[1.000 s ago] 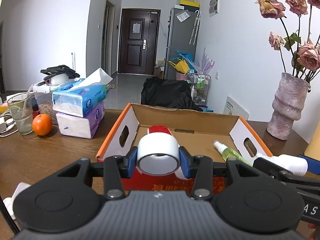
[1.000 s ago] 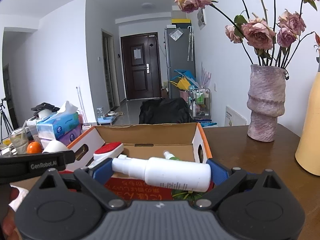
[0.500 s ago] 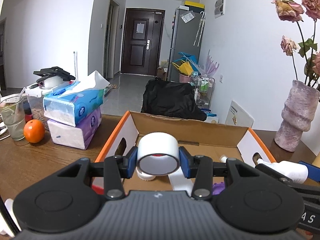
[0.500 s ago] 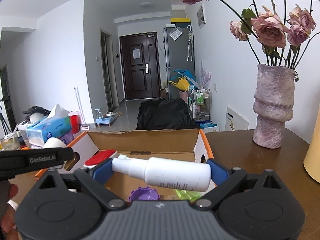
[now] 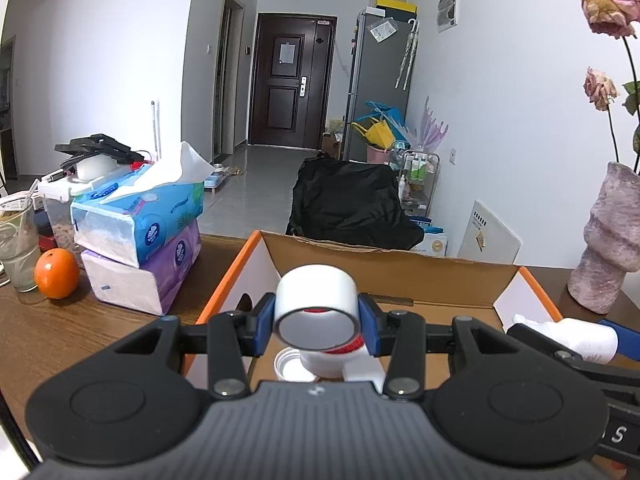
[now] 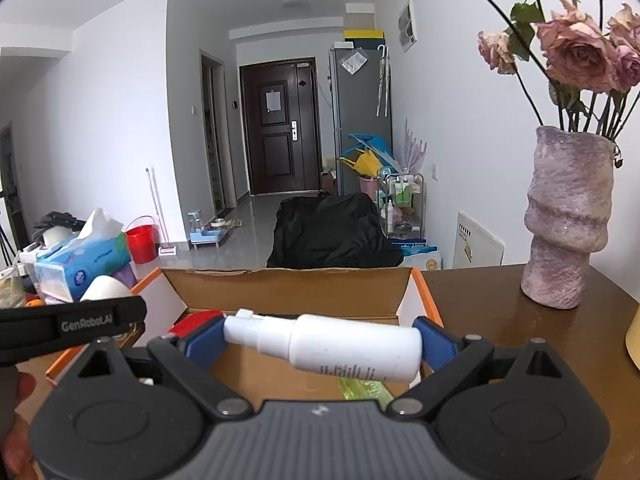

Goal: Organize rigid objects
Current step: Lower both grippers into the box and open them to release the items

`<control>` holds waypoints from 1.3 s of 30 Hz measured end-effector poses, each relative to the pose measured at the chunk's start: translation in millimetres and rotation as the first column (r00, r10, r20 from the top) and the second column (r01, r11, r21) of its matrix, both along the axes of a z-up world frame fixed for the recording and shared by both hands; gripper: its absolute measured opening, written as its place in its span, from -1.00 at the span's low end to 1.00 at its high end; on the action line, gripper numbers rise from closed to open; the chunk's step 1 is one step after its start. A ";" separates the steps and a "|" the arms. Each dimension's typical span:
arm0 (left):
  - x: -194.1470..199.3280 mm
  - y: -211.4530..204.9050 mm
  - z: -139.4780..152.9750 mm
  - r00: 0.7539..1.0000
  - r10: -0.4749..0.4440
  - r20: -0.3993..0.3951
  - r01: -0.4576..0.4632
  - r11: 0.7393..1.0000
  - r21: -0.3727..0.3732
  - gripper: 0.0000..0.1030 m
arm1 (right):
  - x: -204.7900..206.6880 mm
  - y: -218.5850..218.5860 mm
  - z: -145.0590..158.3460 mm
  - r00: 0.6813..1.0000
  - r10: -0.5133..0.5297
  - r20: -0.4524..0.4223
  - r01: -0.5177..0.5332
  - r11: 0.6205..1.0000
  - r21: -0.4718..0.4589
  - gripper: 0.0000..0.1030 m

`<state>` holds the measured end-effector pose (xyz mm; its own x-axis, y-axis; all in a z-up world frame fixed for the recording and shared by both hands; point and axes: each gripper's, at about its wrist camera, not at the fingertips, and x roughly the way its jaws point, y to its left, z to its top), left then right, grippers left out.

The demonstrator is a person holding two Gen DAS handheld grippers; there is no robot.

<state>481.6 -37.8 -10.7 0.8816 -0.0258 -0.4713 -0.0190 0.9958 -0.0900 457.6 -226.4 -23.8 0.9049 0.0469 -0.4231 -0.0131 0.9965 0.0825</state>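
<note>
The dark brown wooden worktop (image 5: pixel 52 332) carries everything, and just in front of my two tools stands the open cardboard box with orange edges (image 5: pixel 384 264). Both tools hang over its near part, so the coming move is, I judge, only down into the box. My left tool (image 5: pixel 316 322) is clenched on a roll of white tape (image 5: pixel 316 300), its hole facing me. Directly below it in the box lie a red and white object and a small white cap (image 5: pixel 289 365); these may stand in the way. My right tool (image 6: pixel 320 344) grasps a white plastic spray bottle (image 6: pixel 340 346) by its two ends, long axis across the tool, nozzle to the left. Under it lies a green bottle (image 6: pixel 360 388).
</note>
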 end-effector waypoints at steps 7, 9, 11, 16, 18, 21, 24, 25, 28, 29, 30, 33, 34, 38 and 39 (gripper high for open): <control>13.8 0.0 -5.2 1.000 0.003 -0.017 -0.003 1.000 0.000 -0.14 | 15.5 3.0 -4.6 1.000 -0.004 -0.017 0.004 1.000 -0.008 0.90; 16.6 -0.4 -5.9 1.000 0.004 -0.018 -0.004 1.000 0.003 -0.14 | 19.8 3.3 -5.6 1.000 -0.008 -0.020 0.007 1.000 -0.011 0.90; 19.2 -1.4 -6.6 1.000 0.005 -0.018 -0.005 1.000 0.009 -0.14 | 24.6 3.2 -7.0 1.000 -0.011 -0.026 0.011 1.000 -0.014 0.90; 27.2 -2.9 -10.7 0.999 0.003 -0.034 -0.002 1.000 0.019 -0.14 | 32.0 4.4 -10.8 0.999 -0.017 -0.041 0.016 1.000 -0.022 0.90; 30.2 -3.5 -12.1 0.999 -0.001 -0.041 0.002 1.000 0.021 -0.14 | 35.3 4.6 -12.4 0.999 -0.018 -0.049 0.017 1.000 -0.025 0.90; 33.3 -3.7 -13.1 0.999 -0.011 -0.046 0.012 1.000 0.027 -0.14 | 38.8 5.4 -14.8 0.998 -0.015 -0.059 0.013 0.999 -0.031 0.90; 35.8 -4.0 -15.2 0.998 -0.019 -0.054 0.020 0.999 0.033 -0.14 | 42.1 4.4 -16.3 0.998 -0.012 -0.067 0.010 0.999 -0.032 0.90; 36.5 -3.9 -15.8 0.998 -0.021 -0.056 0.023 0.999 0.033 -0.14 | 42.8 3.8 -16.9 0.998 -0.011 -0.070 0.009 0.999 -0.033 0.90; 38.5 -2.1 -17.5 0.997 -0.034 -0.066 0.036 0.999 0.029 -0.14 | 43.5 4.4 -18.0 0.997 -0.005 -0.075 0.002 0.999 -0.037 0.90; 39.5 -1.1 -18.0 0.997 -0.038 -0.068 0.040 0.999 0.028 -0.14 | 43.3 4.7 -18.3 0.997 -0.001 -0.076 -0.002 0.999 -0.038 0.90; 40.3 -0.1 -18.5 0.997 -0.041 -0.069 0.043 0.999 0.026 -0.14 | 43.0 5.1 -18.6 0.997 0.002 -0.077 -0.005 0.999 -0.040 0.90; 43.1 3.3 -20.0 0.996 -0.045 -0.078 0.047 0.999 0.017 -0.14 | 42.6 5.2 -19.1 0.997 0.007 -0.077 -0.010 0.999 -0.039 0.90; 44.1 4.2 -20.6 0.996 -0.046 -0.082 0.048 0.999 0.014 -0.14 | 42.4 5.1 -19.3 0.997 0.009 -0.078 -0.012 0.999 -0.039 0.90; 45.8 5.4 -21.7 0.995 -0.053 -0.089 0.054 0.998 0.013 -0.14 | 40.8 5.0 -19.2 0.997 0.014 -0.079 -0.017 0.999 -0.039 0.90; 46.1 5.3 -21.7 0.994 -0.058 -0.090 0.059 0.998 0.012 -0.14 | 40.6 5.1 -19.2 0.997 0.017 -0.080 -0.020 0.999 -0.038 0.90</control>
<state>527.7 -32.4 -32.4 0.8329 -0.0686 -0.5491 0.0320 0.9966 -0.0760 498.3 -221.3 -43.0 0.8675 0.0452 -0.4953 -0.0262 0.9986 0.0453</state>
